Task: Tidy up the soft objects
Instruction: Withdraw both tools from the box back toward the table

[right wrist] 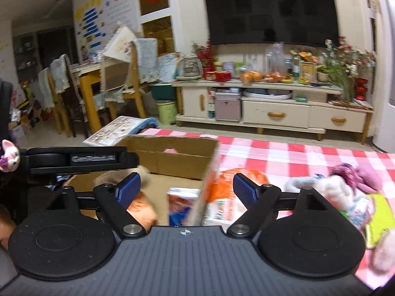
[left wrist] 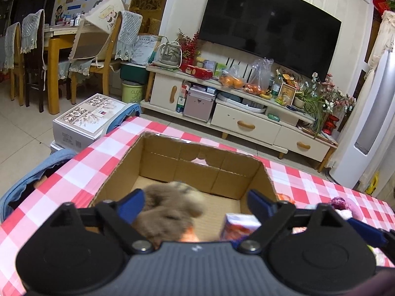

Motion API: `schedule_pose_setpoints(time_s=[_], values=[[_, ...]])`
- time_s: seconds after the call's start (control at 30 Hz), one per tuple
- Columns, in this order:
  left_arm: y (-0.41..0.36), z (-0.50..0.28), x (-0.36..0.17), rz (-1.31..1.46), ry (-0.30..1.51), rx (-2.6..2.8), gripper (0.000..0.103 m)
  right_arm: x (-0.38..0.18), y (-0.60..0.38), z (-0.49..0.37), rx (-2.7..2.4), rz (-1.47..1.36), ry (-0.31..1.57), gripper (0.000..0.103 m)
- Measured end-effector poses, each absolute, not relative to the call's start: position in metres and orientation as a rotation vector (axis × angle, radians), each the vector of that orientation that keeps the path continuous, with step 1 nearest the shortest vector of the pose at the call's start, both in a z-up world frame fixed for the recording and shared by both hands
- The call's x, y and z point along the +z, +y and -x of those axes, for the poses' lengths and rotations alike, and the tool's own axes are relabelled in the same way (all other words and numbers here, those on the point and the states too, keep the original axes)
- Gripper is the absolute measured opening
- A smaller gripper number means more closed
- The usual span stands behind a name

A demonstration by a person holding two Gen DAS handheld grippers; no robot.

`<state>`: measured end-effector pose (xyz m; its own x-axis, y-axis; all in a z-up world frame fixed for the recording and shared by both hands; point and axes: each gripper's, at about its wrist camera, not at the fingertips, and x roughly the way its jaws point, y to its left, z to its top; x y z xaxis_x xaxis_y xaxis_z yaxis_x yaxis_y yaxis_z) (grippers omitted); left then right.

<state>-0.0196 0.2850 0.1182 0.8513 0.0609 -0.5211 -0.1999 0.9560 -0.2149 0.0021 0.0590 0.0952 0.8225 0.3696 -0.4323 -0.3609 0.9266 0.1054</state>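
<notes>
An open cardboard box stands on the red-and-white checked table. My left gripper is open just over the box's near edge. A blurred brown plush toy is between its fingers, with neither pad pressing on it. A small printed carton lies in the box beside the toy. My right gripper is open over the box's right wall, with the carton below it. An orange-and-white packet lies just outside that wall. The left gripper's body shows side-on at the left.
Several plush toys, purple, pink and white, lie on the table to the right of the box. A small pink toy shows at the left edge. Beyond the table are a TV cabinet, a white box on the floor and dining chairs.
</notes>
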Motion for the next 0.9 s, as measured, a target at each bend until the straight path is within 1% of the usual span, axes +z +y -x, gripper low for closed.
schedule_pose_setpoints(time_s=[0.2, 0.47, 0.77, 0.9], values=[[0.276, 0.022, 0.120, 0.251, 0.530, 0.124, 0.100, 0.095, 0.032, 0.009, 0.301, -0.048, 0.447, 0.103], [0.264, 0.033, 0.118, 0.237, 0.504, 0.109, 0.101, 0.093, 0.006, 0.029, 0.218, -0.042, 0.422, 0.103], [0.231, 0.068, 0.120, 0.117, 0.405, 0.071, 0.102, 0.079, -0.027, 0.052, 0.154, -0.061, 0.451, 0.103], [0.221, 0.088, 0.119, 0.131, 0.402, 0.063, 0.102, 0.071, -0.043, 0.064, 0.132, -0.078, 0.462, 0.103]])
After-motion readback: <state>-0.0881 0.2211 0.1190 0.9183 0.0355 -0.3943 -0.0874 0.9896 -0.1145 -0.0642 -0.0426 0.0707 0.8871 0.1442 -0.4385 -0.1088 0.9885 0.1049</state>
